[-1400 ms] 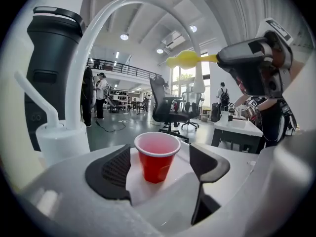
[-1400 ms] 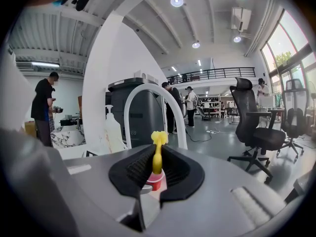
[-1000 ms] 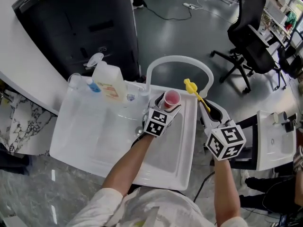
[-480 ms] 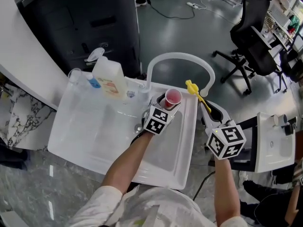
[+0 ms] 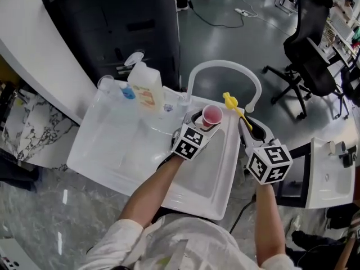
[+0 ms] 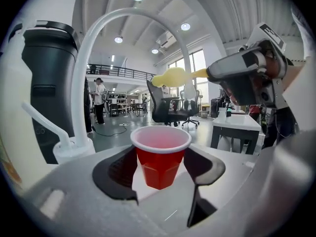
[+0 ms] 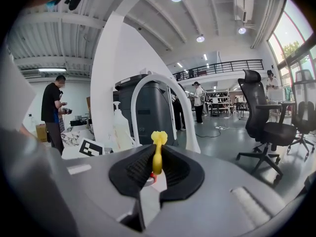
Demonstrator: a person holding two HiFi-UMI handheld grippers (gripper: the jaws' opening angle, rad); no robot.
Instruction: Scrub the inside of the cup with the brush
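head view: cup over the 1 o'clock end of sink; brush head at cup's 1–2 o'clock.
left gripper view: left gripper clamps the red cup, upright.
right gripper view: right gripper pinches the yellow brush's handle.

We see a white sink top with grey floor behind it. At its back edge stand a big white bottle, a little blue bottle just beside it, and a clear glass at the corner. A bent white tap rises there too
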